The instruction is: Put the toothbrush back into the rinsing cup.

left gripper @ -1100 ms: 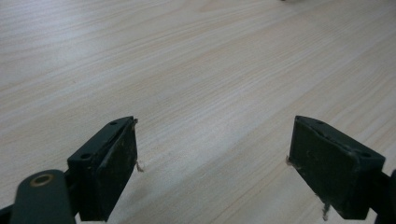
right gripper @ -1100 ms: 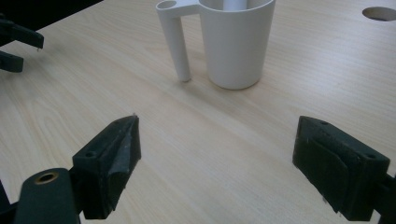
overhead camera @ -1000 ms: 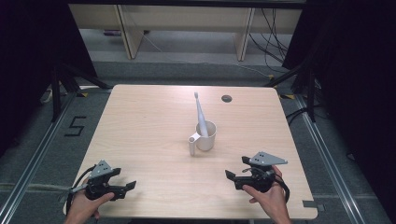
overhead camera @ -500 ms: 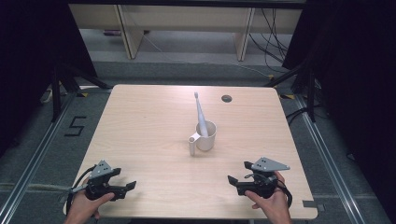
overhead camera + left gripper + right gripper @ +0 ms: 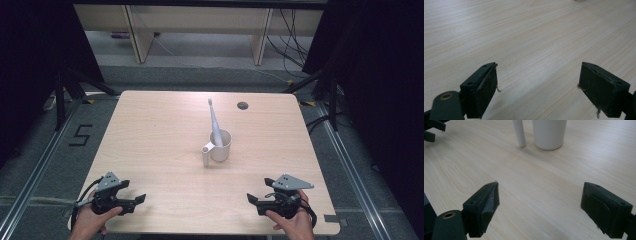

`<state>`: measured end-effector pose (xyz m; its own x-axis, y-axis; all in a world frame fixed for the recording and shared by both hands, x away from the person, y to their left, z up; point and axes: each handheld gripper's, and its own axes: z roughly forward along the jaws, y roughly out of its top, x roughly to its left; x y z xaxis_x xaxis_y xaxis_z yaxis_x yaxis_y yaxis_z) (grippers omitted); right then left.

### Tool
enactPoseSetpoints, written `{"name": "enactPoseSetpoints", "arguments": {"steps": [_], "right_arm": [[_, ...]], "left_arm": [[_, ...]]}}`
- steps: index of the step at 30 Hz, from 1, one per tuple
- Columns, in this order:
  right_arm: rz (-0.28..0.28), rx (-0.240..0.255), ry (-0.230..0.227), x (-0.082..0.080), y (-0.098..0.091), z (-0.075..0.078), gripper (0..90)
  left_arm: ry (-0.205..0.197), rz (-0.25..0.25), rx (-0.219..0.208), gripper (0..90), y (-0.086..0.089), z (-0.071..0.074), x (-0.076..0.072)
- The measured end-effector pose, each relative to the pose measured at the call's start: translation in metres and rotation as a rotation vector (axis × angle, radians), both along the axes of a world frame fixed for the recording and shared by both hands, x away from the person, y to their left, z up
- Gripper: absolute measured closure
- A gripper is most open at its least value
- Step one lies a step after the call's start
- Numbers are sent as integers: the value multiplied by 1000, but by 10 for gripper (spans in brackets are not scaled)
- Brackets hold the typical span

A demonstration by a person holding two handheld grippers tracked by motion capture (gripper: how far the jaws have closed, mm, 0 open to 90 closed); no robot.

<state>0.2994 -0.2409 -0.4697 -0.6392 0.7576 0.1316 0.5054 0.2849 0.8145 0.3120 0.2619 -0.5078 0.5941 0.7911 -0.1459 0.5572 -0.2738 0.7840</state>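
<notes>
A white cup stands upright in the middle of the wooden table. A white toothbrush leans inside it, head up. A small white cylinder stands upright just left of the cup, close against it. In the right gripper view the cup and the cylinder are ahead of the jaws, some way off. My left gripper rests at the front left of the table, open and holding nothing. My right gripper rests at the front right, open with bare wood between its jaws.
A dark round hole sits near the table's far edge. The other gripper's jaw tips show at the top left of the right gripper view. Metal rails and dark stands flank the table; a floor mark "5" lies at the left.
My right gripper has drawn back a little toward the table's front edge. The left gripper, the cup and the toothbrush have stayed put.
</notes>
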Motion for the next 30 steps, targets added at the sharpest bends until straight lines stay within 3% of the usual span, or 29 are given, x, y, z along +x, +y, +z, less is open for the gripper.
{"name": "enactPoseSetpoints", "arguments": {"steps": [1, 4, 6, 7, 17, 19, 20, 22, 30], "right_arm": [[7, -16, -29, -1, -3, -1, 161], [-2, 1, 2, -5, -4, -3, 161], [5, -20, -16, -4, -6, -3, 161], [-1, -6, 8, -6, -6, -4, 161], [16, -39, -4, -10, -7, -8, 161], [9, -34, 6, -11, -7, -9, 161], [15, -42, 2, -11, -8, -10, 161], [7, -26, 14, -12, -7, -11, 162], [9, -40, 3, -11, -9, -11, 161]], "left_arm": [[-6, 0, -1, 148, 0, -1, 0], [-4, 0, 2, 148, 0, -1, 0], [0, -5, 19, 149, 1, 0, 0], [1, -6, 25, 148, 2, -1, 1], [-4, -8, 21, 148, 2, 0, 0], [-9, 3, -2, 148, 0, -1, 0], [-2, -9, 22, 149, 2, 0, 0], [9, -17, 31, 148, 3, 1, 0], [1, -11, 26, 148, 2, 1, 0]]}}
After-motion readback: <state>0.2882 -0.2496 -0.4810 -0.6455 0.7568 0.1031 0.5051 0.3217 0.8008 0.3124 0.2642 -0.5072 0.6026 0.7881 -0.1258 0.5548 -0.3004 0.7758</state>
